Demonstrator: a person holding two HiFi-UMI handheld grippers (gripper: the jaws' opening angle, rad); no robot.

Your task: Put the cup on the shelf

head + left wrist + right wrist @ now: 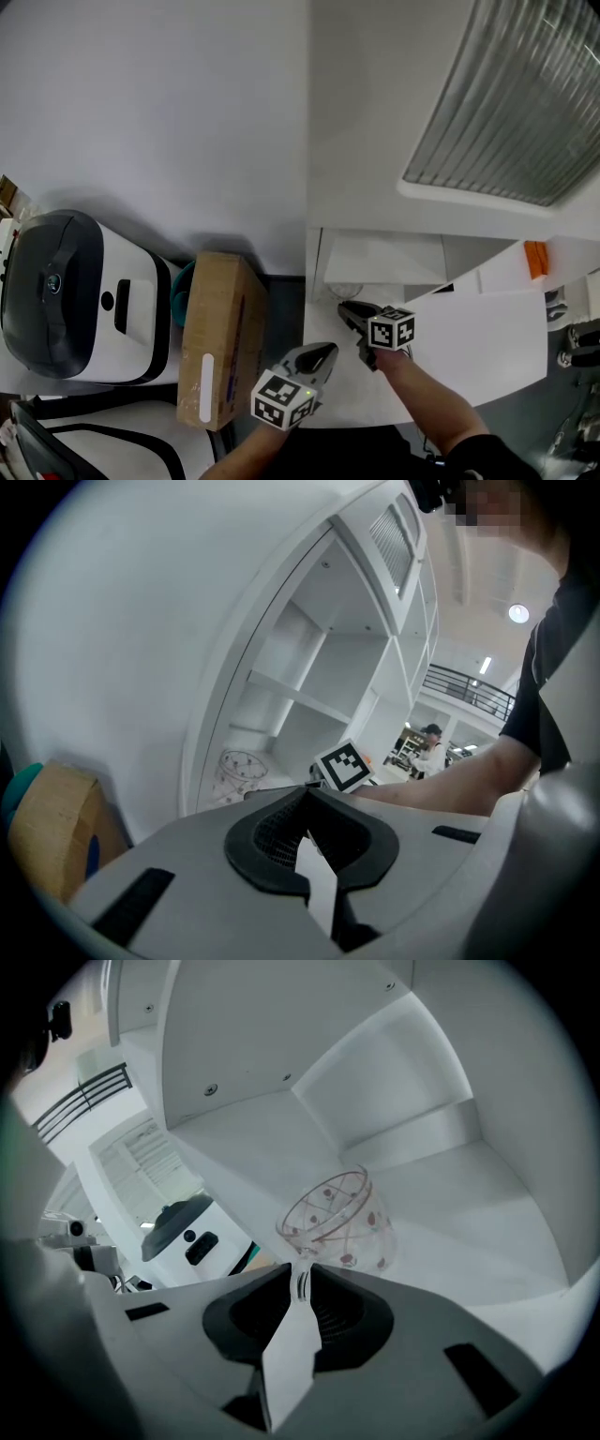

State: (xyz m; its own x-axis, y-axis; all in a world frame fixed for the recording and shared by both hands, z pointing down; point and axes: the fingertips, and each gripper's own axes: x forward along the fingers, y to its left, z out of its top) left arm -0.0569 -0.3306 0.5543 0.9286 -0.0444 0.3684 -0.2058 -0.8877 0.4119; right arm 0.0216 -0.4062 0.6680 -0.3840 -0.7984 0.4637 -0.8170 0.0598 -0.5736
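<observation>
Here the right gripper (302, 1277) pinches the rim of the cup (342, 1221).

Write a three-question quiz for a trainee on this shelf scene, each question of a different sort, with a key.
1. True or false: the right gripper pinches the rim of the clear glass cup with red dots.
2. Fill in: the left gripper has its jaws ____, with nothing between them.
3. Where is the cup? A) on the brown cardboard box; B) inside a compartment of the white shelf; C) between the left gripper's jaws.

Key: 1 true; 2 shut; 3 B.
</observation>
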